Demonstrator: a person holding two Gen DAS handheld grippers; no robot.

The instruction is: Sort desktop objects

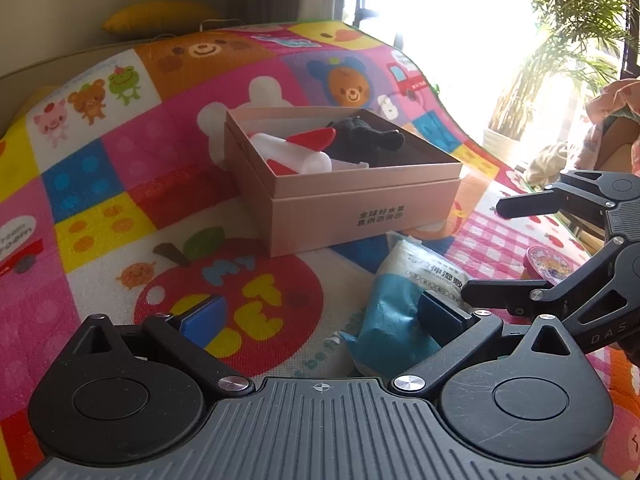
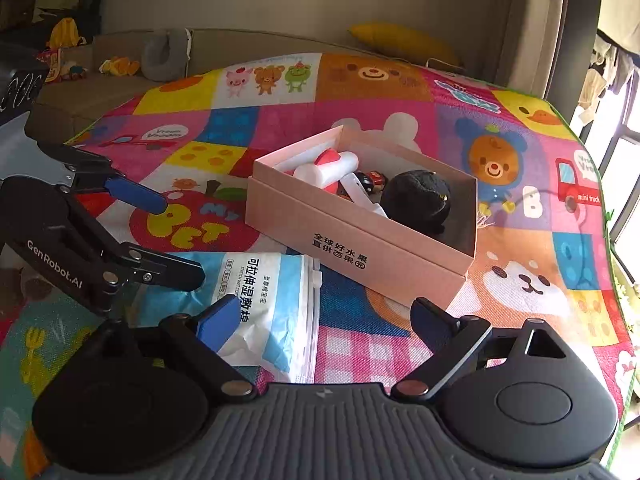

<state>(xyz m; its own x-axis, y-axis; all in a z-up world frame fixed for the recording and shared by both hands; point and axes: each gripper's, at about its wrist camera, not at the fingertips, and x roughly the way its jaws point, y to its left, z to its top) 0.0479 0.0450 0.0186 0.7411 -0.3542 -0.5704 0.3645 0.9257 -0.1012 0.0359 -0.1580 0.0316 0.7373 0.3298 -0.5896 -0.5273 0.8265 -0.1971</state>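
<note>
The colourful play mat [image 2: 520, 272] covers the whole surface, spreading out ahead of and under both claws. On it, ahead of each claw and a little beyond reach, stands the open pink box [image 2: 360, 256]. It already holds a white roller with red ends [image 2: 332, 170], a black plush toy [image 2: 416, 200] and what look like small toy cars, hard to make out.

Nearer in lies the pack of wet wipes [image 2: 268, 304], flat on the mat. In the right wrist view it sits just ahead of the right claw [image 2: 324, 320], toward its left finger; in the left wrist view it lies near the right finger of the left claw [image 1: 320, 316]. A small pink-lidded cup [image 1: 546, 266] stands on the mat beyond the wipes, off to the right of the left claw and partly hidden behind the right one.

Both claws stand wide, with nothing between the fingers, and neither touches the pack.

The step in hand looks like the approach to the next loose item, most likely the wipes, since the box is partly filled. The next move probably calls for one claw to come down over the pack, straddle a narrow edge, close on it, and carry it forward over the near wall of the box.
</note>
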